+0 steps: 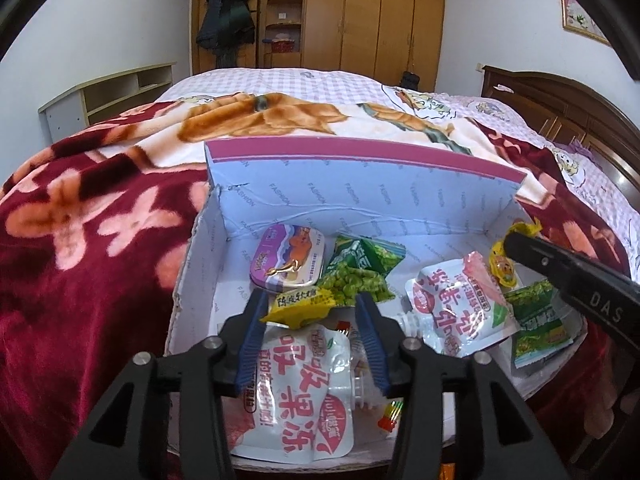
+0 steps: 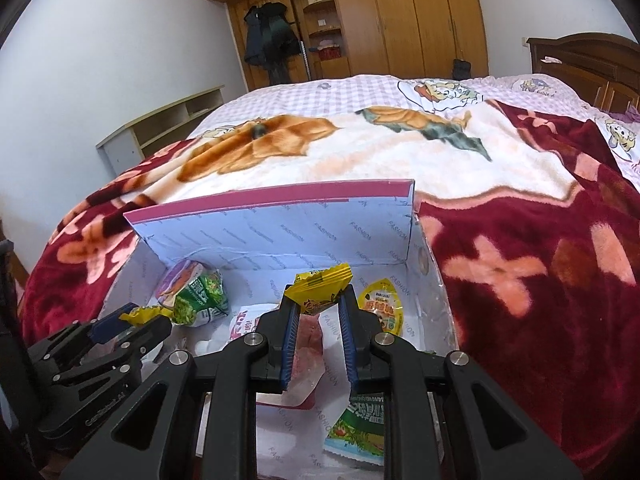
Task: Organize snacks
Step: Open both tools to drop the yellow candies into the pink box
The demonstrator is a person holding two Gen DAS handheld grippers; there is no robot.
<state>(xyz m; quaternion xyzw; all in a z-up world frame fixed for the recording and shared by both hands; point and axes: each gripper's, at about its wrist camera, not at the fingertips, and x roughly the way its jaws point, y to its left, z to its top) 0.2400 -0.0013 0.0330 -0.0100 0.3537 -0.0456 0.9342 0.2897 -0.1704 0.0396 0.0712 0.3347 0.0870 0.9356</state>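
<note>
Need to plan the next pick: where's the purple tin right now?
The purple tin lies in the box's far-left corner in the left wrist view, against the back wall, touching the green pea bag on its right.

"FASHION" repeats across the box [image 1: 360, 200]; "DAS" marks the right tool [image 1: 520, 246].

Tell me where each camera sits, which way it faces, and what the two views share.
Left wrist: rides on the left tool, looking forward and down into the open box; its blue fingers pinch a yellow packet; the right tool's black body enters at right.
Right wrist: rides on the right tool, facing the same way over the box; its fingers hold another yellow packet; the left tool shows at lower left.
Shared: the box, the green pea bag, blanket, wardrobe.
</note>
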